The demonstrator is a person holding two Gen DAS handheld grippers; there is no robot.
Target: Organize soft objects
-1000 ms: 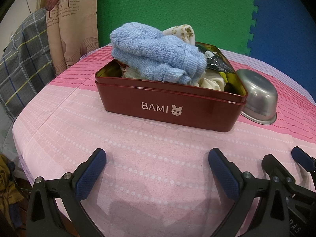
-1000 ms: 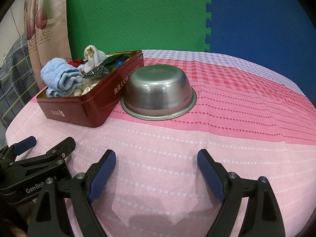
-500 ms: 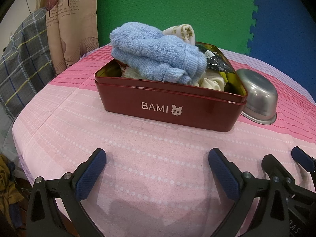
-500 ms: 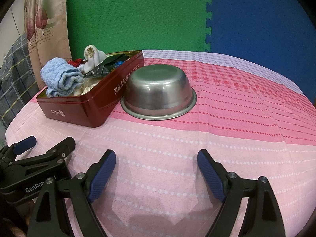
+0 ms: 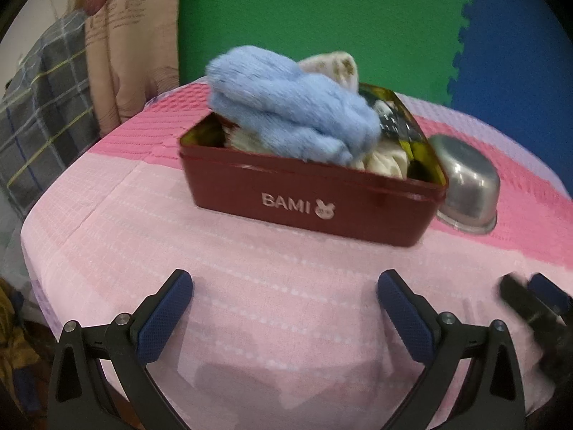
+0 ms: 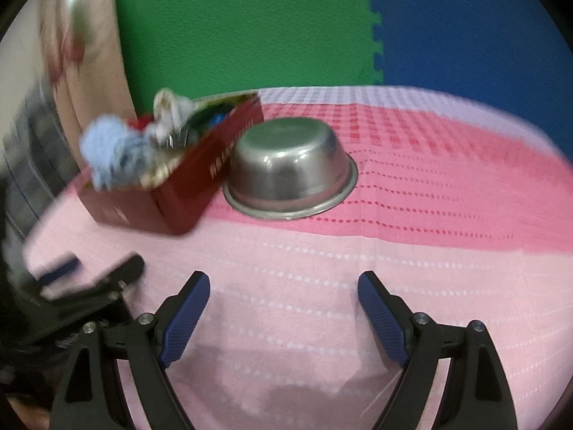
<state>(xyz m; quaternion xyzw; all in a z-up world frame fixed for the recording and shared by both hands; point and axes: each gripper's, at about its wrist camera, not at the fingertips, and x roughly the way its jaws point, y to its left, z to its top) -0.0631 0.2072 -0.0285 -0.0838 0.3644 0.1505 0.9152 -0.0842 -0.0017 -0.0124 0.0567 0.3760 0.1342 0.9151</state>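
Note:
A dark red BAMI tin [image 5: 308,200] [image 6: 179,193] stands on the pink tablecloth, piled with soft items. A light blue towel [image 5: 290,111] [image 6: 114,154] lies on top, with a cream cloth [image 5: 333,68] [image 6: 168,114] behind it and crinkly wrappers [image 5: 397,125] beside it. My left gripper [image 5: 285,304] is open over bare cloth, well short of the tin. Empty too, my right gripper [image 6: 283,301] stands open in front of an upturned steel bowl [image 6: 290,168] [image 5: 465,182]. Each gripper shows at the edge of the other's view.
The pink striped tablecloth [image 6: 394,251] covers a round table whose left edge drops off close to the tin. Behind are green and blue foam mats [image 6: 250,21], a floral curtain [image 5: 132,46] and a plaid fabric [image 5: 39,104] on the left.
Both views have blurred and tilted slightly, so the tin and bowl sit more slanted in frame. The right gripper has rolled a little. Nothing was grasped or moved on the table.

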